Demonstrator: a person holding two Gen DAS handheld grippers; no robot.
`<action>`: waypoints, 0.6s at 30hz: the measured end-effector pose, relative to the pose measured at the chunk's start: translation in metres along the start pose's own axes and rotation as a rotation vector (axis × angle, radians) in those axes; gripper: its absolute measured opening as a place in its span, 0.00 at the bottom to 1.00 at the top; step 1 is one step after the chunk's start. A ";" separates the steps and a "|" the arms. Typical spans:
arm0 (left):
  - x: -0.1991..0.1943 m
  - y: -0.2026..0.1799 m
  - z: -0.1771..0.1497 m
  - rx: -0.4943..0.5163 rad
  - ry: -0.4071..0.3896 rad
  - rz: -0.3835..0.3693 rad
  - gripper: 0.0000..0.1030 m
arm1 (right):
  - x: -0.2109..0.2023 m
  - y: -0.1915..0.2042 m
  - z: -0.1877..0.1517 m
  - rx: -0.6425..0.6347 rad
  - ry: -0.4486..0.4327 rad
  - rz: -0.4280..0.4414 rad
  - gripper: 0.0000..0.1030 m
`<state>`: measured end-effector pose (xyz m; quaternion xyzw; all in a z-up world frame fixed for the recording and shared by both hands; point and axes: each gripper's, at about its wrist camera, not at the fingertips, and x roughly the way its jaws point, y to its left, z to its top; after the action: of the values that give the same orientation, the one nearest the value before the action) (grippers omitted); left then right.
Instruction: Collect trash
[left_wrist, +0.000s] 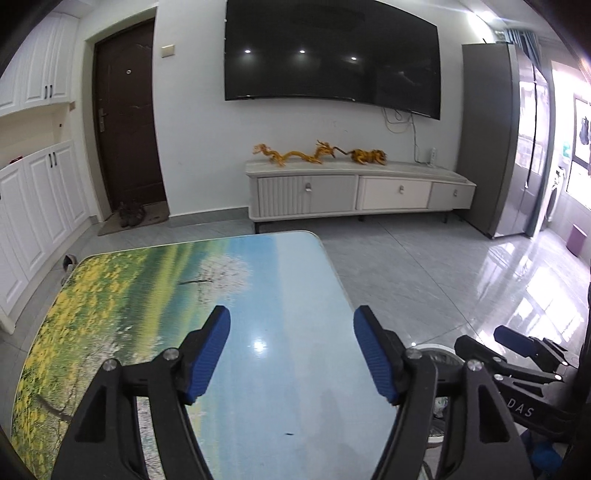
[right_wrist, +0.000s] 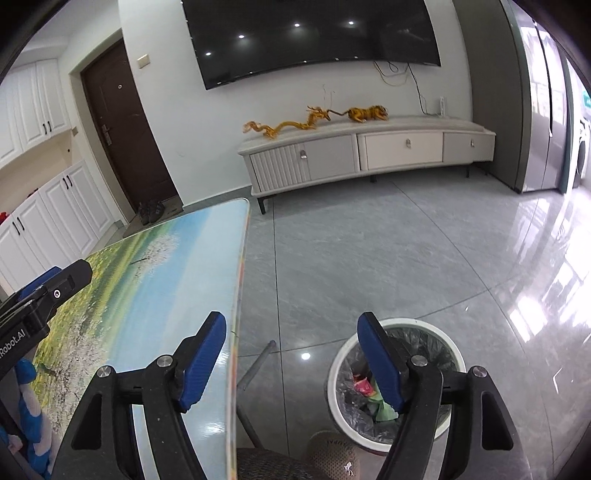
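My left gripper is open and empty above the landscape-print table. My right gripper is open and empty, held over the table's right edge and the floor. A white round bin with a black liner stands on the floor under the right finger. Red and green trash lies inside it. The right gripper also shows at the right of the left wrist view, and the bin's rim peeks out beside the table. No trash shows on the table.
A white TV cabinet with golden dragon figures stands under a wall TV. A brown door and white cupboards are at the left, a grey fridge at the right. A woven stool sits near the bin.
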<state>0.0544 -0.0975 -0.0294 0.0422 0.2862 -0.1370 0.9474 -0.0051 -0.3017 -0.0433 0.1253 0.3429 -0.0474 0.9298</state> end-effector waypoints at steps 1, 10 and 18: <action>-0.003 0.003 -0.001 -0.004 -0.004 0.007 0.67 | 0.000 0.004 0.000 -0.004 -0.003 0.000 0.72; -0.016 0.025 -0.009 -0.043 -0.018 0.048 0.71 | -0.004 0.031 -0.007 -0.051 -0.026 -0.009 0.75; -0.020 0.031 -0.012 -0.065 -0.009 0.078 0.80 | -0.003 0.040 -0.012 -0.075 -0.022 -0.019 0.77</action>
<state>0.0415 -0.0609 -0.0282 0.0219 0.2843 -0.0908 0.9542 -0.0080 -0.2596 -0.0417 0.0867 0.3351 -0.0449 0.9371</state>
